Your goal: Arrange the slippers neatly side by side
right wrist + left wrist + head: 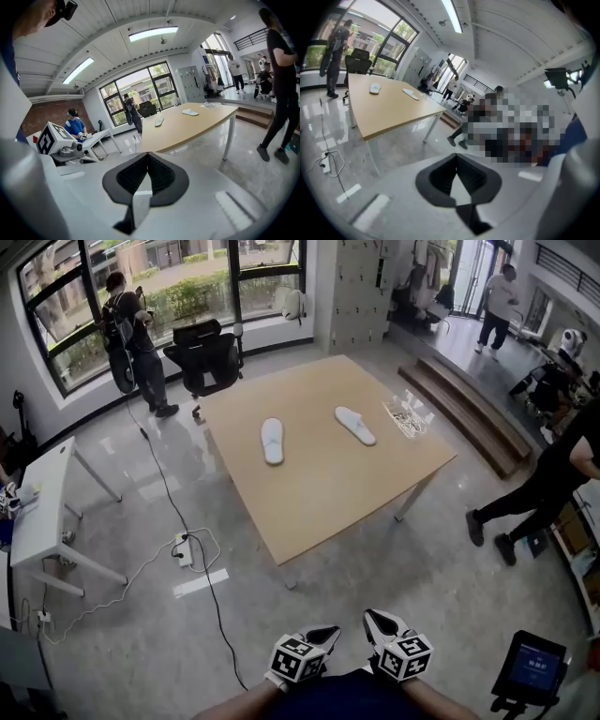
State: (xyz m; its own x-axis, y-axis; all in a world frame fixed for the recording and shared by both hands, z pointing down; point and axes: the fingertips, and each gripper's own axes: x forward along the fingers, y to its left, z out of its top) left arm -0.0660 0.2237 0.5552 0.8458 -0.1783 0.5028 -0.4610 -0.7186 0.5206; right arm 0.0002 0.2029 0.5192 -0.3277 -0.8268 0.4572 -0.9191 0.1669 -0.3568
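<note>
Wide shot first: a glossy grey floor (141, 521) and, out in the middle of it, the big wooden table (328, 493), one corner aimed back at the person. Both white slippers sit on the far half of the tabletop. The left slipper (272, 441) lies with its long axis running almost straight away from the person. The right slipper (355, 425) lies skewed, its near end swung out to the right, so the two are apart and not parallel. A tangle of clear wire (408, 416) sits just beyond the right slipper near the table edge.

Now down to the tools. The left gripper (325, 634) and the right gripper (378, 620) hang close to the person's body at the bottom of the head view, side by side, with open floor between them and the table. Each gripper view shows its dark jaws pressed together at the tips with nothing between them.

The slippers lie ahead and well apart from both claws. By my reading, the right gripper has the shorter line to the skewed slipper, which is the one needing a turn, and both claws must spread before any pickup
</note>
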